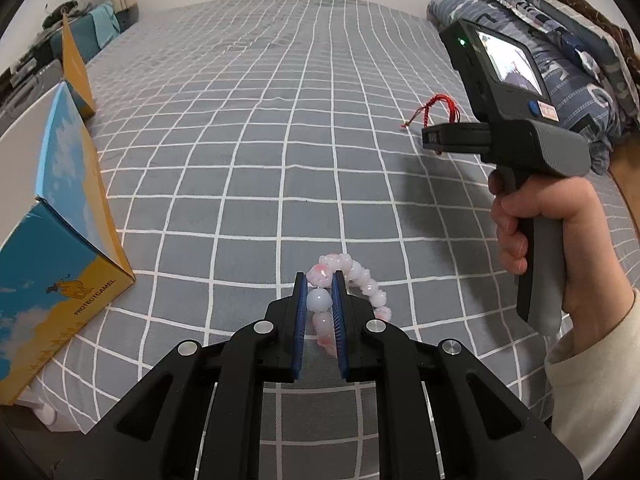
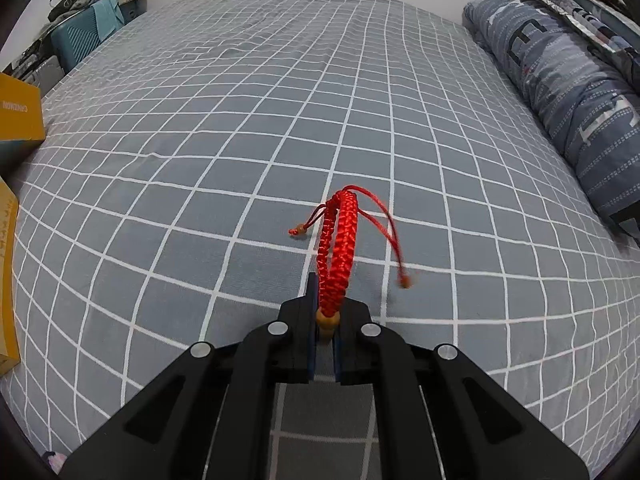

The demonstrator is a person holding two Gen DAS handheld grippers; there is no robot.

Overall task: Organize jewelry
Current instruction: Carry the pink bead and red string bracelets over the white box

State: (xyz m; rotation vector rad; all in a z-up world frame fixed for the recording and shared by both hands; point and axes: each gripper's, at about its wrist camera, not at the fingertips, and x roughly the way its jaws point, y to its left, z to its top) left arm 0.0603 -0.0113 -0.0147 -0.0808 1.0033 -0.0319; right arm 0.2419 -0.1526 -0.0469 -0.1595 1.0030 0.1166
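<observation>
left gripper (image 1: 320, 280): i have it clamped on the pale pink bead bracelet (image 1: 349, 280), low over the grey checked bedsheet (image 1: 248, 128).
right gripper (image 2: 325, 294): i have it pinching the red braided cord bracelet (image 2: 338, 248), lifted above the sheet.
box: blue-and-yellow cardboard box (image 1: 60, 240) at the left.

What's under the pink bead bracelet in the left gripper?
Under the pink bead bracelet lies the grey checked bedsheet. The left gripper hides the part directly below its beads.
</observation>
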